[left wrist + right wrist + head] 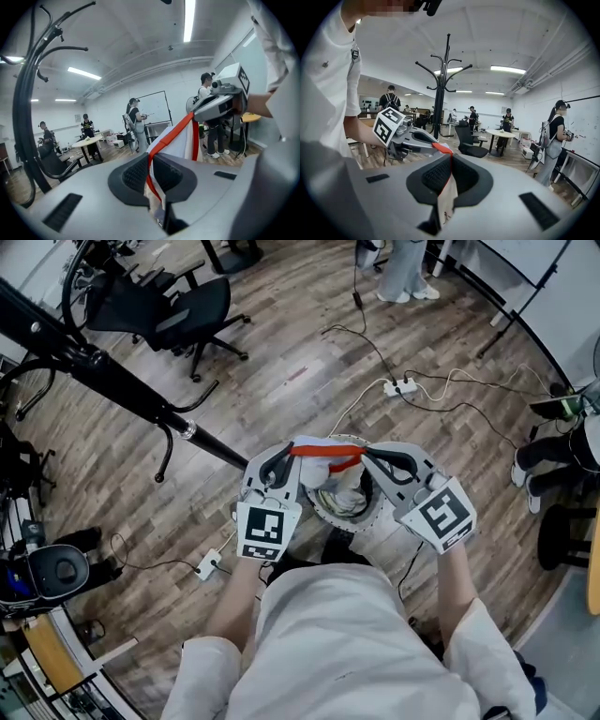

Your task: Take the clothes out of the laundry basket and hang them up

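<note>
The fingers of the left gripper (151,165) are closed on the orange-trimmed edge of a white garment (182,140), which is pinched between the ribbed black pads (133,176). The fingers of the right gripper (450,165) are closed on the same garment, and a flap of white cloth hangs below them.

In the head view both grippers are held side by side at the middle of the frame, with the orange trim stretched between them. Directly below it a round, white, perforated laundry basket (361,524) stands on the wooden floor (281,381). More pale cloth is bunched inside the basket; whether it belongs to the same garment cannot be told.

A black coat stand (103,371) runs from the upper left of the head view down to its legs, just left of the left gripper. An office chair (178,310) is placed at the upper left, beyond the stand. A power strip (401,385) with white and black cables lies above the basket, toward the upper right.

In the gripper views several people are seen standing further off, along with a round desk (502,133) and a whiteboard (154,108).

The garment is white and thin, edged with a narrow orange band.
</note>
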Motion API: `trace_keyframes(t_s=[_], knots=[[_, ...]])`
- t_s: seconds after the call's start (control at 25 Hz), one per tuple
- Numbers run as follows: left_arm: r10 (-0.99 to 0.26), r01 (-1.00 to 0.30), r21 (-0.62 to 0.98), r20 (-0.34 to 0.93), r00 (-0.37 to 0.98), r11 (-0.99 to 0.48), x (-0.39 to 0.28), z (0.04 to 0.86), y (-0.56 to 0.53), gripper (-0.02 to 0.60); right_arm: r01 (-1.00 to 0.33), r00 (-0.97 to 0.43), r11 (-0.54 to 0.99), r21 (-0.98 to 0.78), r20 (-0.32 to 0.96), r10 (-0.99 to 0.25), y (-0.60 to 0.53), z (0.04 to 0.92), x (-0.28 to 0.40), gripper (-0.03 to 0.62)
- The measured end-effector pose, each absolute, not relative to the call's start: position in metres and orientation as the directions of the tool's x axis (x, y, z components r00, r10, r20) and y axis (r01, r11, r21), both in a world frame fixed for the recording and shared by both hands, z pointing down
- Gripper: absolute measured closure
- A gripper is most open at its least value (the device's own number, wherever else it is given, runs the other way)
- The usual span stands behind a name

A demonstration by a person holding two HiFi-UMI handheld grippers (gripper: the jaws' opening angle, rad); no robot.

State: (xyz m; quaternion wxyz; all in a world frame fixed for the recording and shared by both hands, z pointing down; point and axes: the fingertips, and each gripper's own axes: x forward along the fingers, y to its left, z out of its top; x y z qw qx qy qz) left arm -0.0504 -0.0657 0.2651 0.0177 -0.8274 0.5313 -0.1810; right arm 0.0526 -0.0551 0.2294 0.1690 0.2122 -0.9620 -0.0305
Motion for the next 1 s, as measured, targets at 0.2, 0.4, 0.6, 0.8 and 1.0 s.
trace_keyframes(t_s=[0.2,0.4,0.6,0.8,1.0], knots=[[-0.907,-0.902,-0.182,0.239,0.346,-0.392,-0.091,0.235,-0.041,0.546,-0.396,-0.867,0.907,0.144,0.268,-0.421,-0.05,0.21,0.016,0.58],[-0.934,-0.933,-0.158,0.212,0.287,-0.322,-0.143,0.214,-0.015,0.546,-0.359,-0.892,0.921,0.151,0.236,-0.387,-0.035,0.195,-0.035,0.58],[-0.951,-0.951,-0.176,0.223,0.213,-0.254,-0.194,0.21,0.011,0.546,-0.301,-0.911,0.939,0.164,0.242,-0.334,-0.014,0.191,-0.083,0.58],[-0.962,-0.961,-0.191,0.226,0.155,-0.2,-0.232,0.208,0.033,0.546,-0.241,-0.93,0.956,0.169,0.241,-0.278,0.005,0.188,-0.123,0.58],[-0.97,-0.972,-0.18,0.217,0.112,-0.153,-0.277,0.209,0.057,0.547,-0.207,-0.935,0.964,0.166,0.258,-0.245,0.025,0.19,-0.169,0.58]])
